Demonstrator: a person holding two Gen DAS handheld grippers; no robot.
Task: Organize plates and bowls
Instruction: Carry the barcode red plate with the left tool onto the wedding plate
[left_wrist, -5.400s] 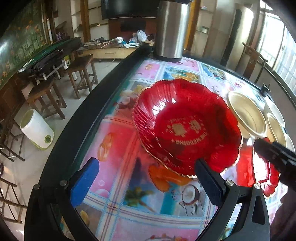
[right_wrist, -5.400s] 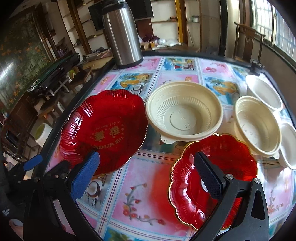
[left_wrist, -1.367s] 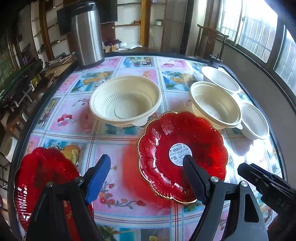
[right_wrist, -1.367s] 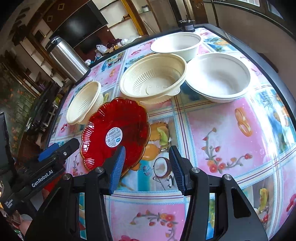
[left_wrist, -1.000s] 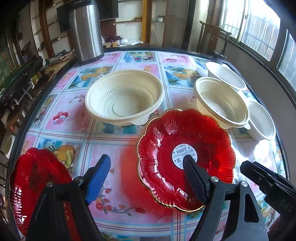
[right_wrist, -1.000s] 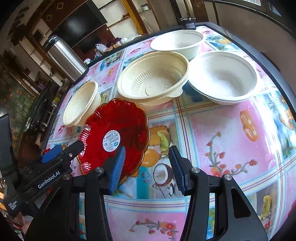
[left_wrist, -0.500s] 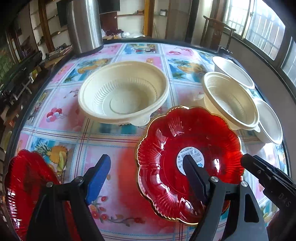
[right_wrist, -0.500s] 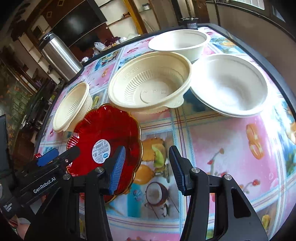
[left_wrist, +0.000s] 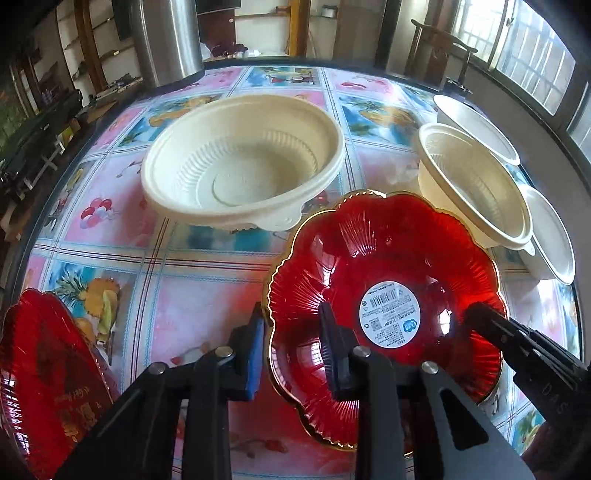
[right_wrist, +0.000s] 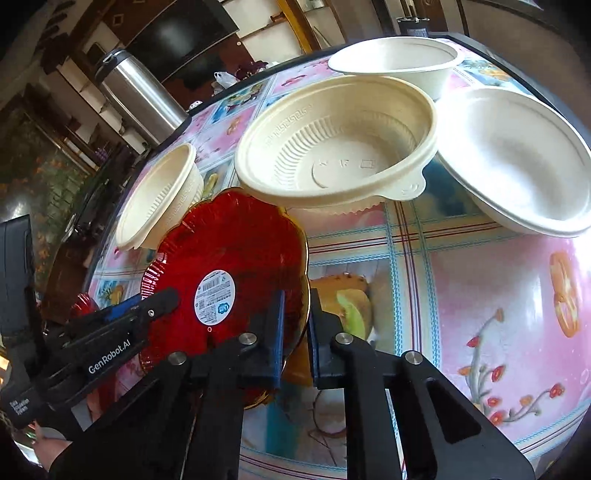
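Left gripper (left_wrist: 293, 345): jaws have just been closing and now pinch the 9 o'clock rim of the red plate (left_wrist: 384, 258). Right gripper (right_wrist: 294, 326): jaws likewise just closed, clamped on the same plate's opposite rim — blue pad inside the rim, the other beneath. The plate, white sticker (left_wrist: 389, 314) at its centre, sits on the patterned table (left_wrist: 184, 314). At its 11 o'clock, a large cream bowl (left_wrist: 242, 162); at 2 o'clock, three more bowls (left_wrist: 469, 184) — rims overlapping. A second red plate (left_wrist: 44, 376) lies at 9 o'clock, apart.
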